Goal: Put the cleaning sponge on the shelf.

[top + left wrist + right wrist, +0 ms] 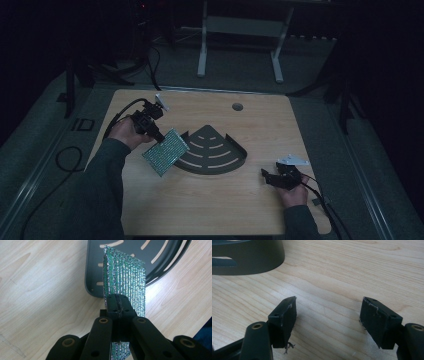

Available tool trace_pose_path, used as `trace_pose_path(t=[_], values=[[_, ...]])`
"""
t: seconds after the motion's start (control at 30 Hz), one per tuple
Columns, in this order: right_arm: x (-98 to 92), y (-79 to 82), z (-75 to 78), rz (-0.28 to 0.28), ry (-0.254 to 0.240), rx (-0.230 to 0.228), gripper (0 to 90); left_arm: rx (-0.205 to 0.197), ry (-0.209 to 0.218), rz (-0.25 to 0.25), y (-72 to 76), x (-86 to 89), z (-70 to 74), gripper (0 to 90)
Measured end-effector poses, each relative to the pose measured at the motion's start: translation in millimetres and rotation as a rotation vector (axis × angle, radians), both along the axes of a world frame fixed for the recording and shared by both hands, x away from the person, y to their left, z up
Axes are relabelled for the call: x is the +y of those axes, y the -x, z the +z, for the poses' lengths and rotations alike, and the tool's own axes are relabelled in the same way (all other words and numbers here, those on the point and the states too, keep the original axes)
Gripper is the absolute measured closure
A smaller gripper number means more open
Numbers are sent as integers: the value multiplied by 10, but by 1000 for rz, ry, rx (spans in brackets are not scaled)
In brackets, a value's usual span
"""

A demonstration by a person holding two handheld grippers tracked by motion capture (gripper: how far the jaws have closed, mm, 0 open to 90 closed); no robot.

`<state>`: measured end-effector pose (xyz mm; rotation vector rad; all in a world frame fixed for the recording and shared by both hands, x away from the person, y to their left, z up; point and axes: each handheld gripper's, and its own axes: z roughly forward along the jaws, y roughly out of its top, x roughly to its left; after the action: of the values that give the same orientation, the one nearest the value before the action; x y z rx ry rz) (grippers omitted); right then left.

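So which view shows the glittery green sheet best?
The high view: the whole green sheet shows there, held by the left gripper beside the dark corner tray. The left gripper view shows the sheet nearly edge-on, pinched between shut jaws, partly hidden by them. The right gripper view looks at the tray's wall and table.
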<state>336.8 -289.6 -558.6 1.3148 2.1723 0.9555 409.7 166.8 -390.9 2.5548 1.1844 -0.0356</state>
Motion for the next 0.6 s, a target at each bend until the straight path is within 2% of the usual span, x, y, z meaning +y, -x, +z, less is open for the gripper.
trace_pose_path(t=[0.13,0.6], values=[[0,0,0,0,0,0,289,-19,-10,3,-35,-54,38,900],[1,0,0,-1,-2,0,289,-38,-27,4,-196,-216,31,900]])
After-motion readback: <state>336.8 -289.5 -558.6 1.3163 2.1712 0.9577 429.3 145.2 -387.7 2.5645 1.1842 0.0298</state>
